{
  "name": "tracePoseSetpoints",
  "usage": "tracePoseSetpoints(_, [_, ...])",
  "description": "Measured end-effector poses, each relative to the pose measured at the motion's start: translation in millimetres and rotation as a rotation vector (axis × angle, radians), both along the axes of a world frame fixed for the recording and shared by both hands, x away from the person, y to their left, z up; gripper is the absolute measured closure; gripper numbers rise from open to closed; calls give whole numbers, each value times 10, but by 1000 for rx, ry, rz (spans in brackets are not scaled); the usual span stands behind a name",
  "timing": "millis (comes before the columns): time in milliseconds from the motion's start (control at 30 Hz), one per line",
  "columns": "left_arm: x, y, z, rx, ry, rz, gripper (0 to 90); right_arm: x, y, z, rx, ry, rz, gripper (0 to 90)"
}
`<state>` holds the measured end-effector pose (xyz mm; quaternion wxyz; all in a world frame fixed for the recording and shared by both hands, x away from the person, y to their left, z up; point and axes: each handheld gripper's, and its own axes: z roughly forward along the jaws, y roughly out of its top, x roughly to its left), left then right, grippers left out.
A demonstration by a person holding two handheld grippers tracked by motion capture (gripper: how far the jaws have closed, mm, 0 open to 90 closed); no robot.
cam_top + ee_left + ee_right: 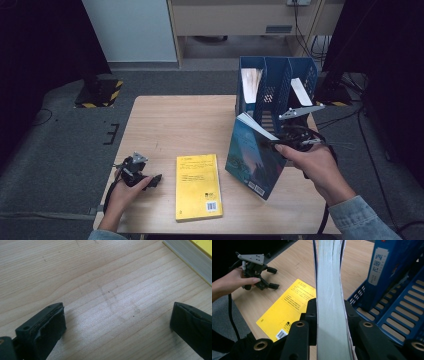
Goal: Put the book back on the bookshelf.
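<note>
Blue book upright near the worktop's right edge

My right tongs (331, 315) pinch the blue book (252, 157); my left tongs (117, 325) rest spread near the left edge.

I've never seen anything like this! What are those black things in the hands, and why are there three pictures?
A person holds a grabbing tool in each hand. One picture looks down from above the wooden table. The other two come from small cameras riding on each tool. The right claw is squeezed shut on a blue book, held upright beside a blue file rack. The left claw is open, resting over bare wood. A yellow book lies flat between the hands.
</note>
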<state>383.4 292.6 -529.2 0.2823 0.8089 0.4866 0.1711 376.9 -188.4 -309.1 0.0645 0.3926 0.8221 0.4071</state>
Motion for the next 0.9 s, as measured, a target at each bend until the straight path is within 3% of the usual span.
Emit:
tracePoseSetpoints(533, [-1,0,0,0,0,1,0,-125,-305,216,1,-6,-50,725])
tracePoseSetpoints(900, [-4,1,-3,-1,-2,1,0,-165,-438,401,39,-4,-67,725])
